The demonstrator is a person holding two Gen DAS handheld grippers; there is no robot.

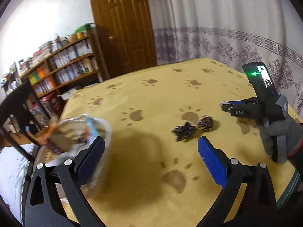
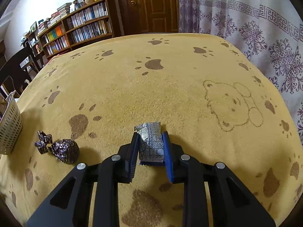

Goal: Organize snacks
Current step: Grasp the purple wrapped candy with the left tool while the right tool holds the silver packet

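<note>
In the right wrist view my right gripper (image 2: 150, 134) is shut on a silver patterned snack packet (image 2: 150, 145), just above the yellow paw-print cloth (image 2: 170, 79). A dark purple wrapped candy (image 2: 63, 149) lies on the cloth to its left, and a white slotted basket (image 2: 9, 126) stands at the left edge. In the left wrist view my left gripper (image 1: 151, 157) is open and holds nothing. The blurred basket (image 1: 81, 130) with snacks inside sits against its left finger (image 1: 92, 155). The dark candy (image 1: 193, 127) lies ahead of it. Beyond that, a gloved hand (image 1: 274, 138) holds the right gripper (image 1: 225, 106).
The table's left edge (image 1: 64, 111) drops off toward a dark chair (image 1: 17, 109) and a bookshelf (image 1: 62, 66). A wooden door (image 2: 151, 5) and patterned curtains (image 2: 255, 28) stand behind the table. A bear outline (image 2: 233, 106) marks the cloth at the right.
</note>
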